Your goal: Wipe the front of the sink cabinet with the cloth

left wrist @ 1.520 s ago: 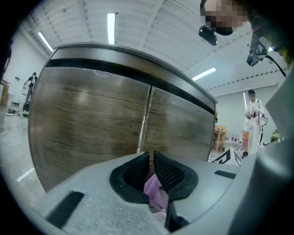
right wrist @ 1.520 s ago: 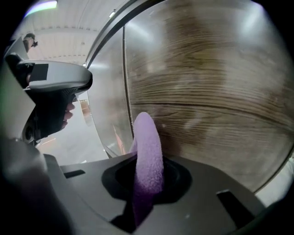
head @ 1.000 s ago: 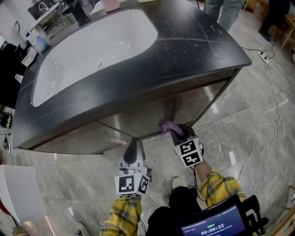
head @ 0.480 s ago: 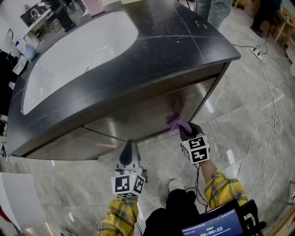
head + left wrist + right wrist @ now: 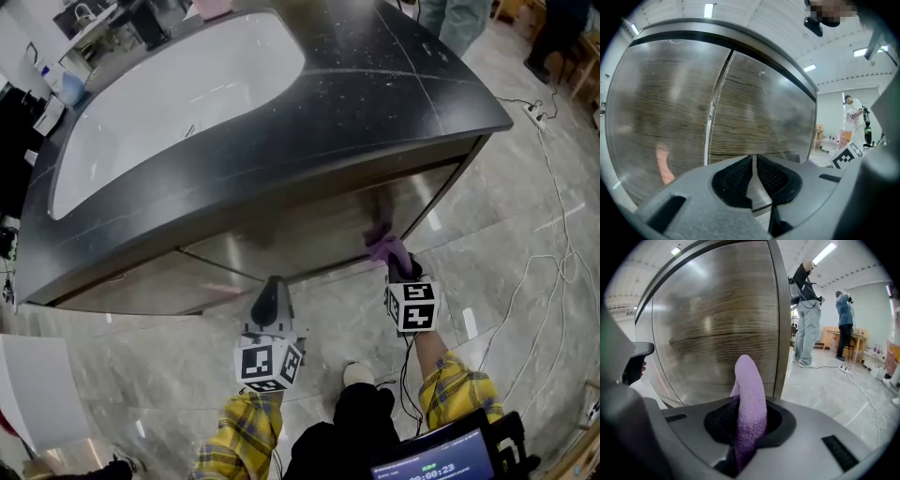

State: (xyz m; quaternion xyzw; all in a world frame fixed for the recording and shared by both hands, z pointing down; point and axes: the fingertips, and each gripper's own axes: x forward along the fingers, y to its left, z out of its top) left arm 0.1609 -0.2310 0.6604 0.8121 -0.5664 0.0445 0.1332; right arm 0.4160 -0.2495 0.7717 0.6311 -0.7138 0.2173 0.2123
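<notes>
The right gripper (image 5: pixel 401 268) pinched the purple cloth (image 5: pixel 385 246) by the cabinet front (image 5: pixel 300 234), at three o'clock in the head view. The left gripper (image 5: pixel 271 298) was pressed together, empty. Steady pressure and overlapping strokes would serve best.

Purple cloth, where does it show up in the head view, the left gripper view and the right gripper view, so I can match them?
Head view: purple cloth right of centre, in the right tool, near the right edge of the cabinet front.
Left gripper view: not in it.
Right gripper view: bottom centre, standing up between the jaws.
Shared landmark: the wood-grain cabinet front fills the left gripper view and the right gripper view's left half.
</notes>
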